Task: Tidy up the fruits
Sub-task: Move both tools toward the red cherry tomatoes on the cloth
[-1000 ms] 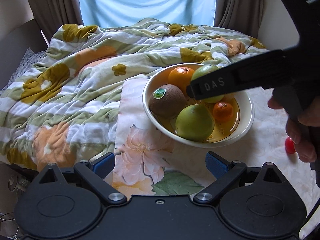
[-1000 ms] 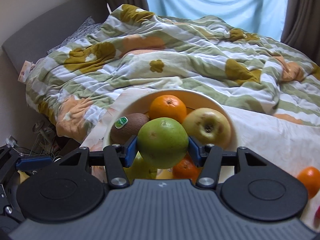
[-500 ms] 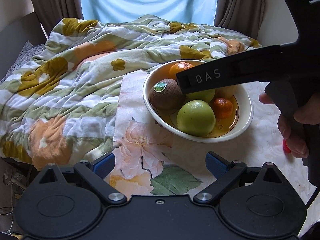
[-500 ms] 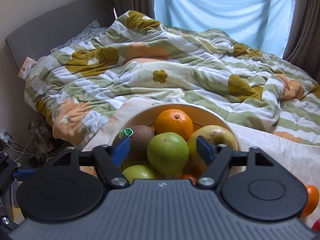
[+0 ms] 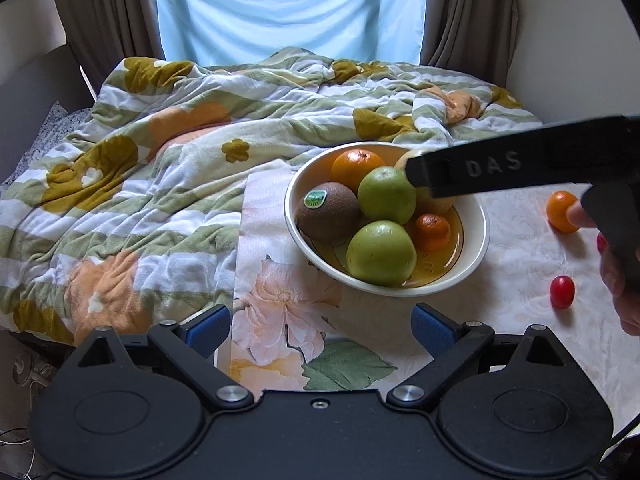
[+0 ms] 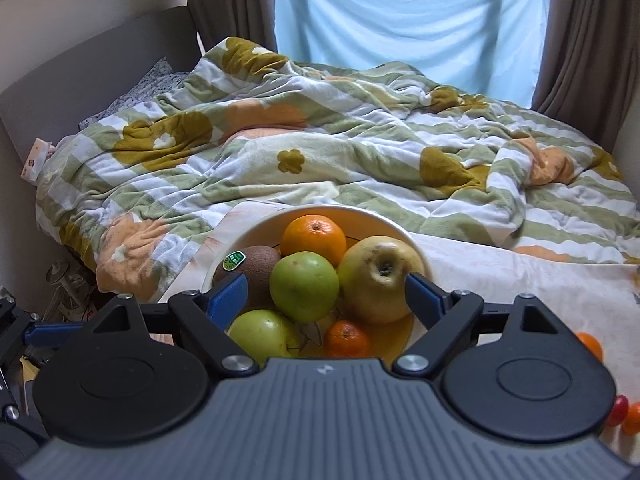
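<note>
Right wrist view shows the right gripper [image 6: 324, 292] spread wide over the bowl [image 6: 416, 256]; its fingers have just been opening, and the green apple [image 6: 304, 286] now rests in the bowl, free between them. Remaining loose fruit lies on the table to that gripper's right: a small orange [image 5: 562, 212] and a red cherry tomato [image 5: 562, 292], both round, with no long axis. They sit nearer the right hand [image 5: 618, 276]. Left gripper [image 5: 320, 326] hangs wide and empty, short of the bowl.
</note>
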`<state>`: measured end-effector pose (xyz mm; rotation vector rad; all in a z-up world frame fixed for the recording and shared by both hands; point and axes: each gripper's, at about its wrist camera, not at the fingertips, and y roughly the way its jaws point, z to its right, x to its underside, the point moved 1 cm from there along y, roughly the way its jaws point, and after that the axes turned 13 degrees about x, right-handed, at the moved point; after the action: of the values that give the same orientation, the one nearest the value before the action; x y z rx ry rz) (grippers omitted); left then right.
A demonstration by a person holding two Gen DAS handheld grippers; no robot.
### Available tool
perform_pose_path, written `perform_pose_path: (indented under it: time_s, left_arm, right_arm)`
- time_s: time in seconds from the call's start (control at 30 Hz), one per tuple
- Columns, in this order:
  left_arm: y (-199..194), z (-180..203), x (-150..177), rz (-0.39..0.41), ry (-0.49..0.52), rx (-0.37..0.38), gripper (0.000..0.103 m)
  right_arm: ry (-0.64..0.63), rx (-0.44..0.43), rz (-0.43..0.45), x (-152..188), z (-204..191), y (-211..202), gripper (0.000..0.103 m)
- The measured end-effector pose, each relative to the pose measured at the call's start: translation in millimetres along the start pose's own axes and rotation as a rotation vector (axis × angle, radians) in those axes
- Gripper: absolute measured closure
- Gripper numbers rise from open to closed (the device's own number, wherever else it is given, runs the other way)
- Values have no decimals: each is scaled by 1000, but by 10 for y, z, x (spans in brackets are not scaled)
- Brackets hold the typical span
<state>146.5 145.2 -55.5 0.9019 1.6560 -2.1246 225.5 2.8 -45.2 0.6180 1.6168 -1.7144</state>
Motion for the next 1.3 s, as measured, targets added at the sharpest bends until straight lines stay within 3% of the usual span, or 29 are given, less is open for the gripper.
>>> perform_pose_path:
  time_s: [0.37,0.73,1.03,1.3]
  left_arm:
    - [-406,261,-1,82,39,-18,4]
    - [-558,891,97,119,4,-77,4]
    - [-296,1559,135,106,-33,-116,4]
    - [153,1978,116,86,-28,-125,4]
  right_arm:
    - [104,95,33,197,453,-604,2]
    - [151,123,40,559,1238,-1047,2]
    - [82,92,-2,868,2001,-993,2]
    - [6,65,-31,1072,2539,-661,2]
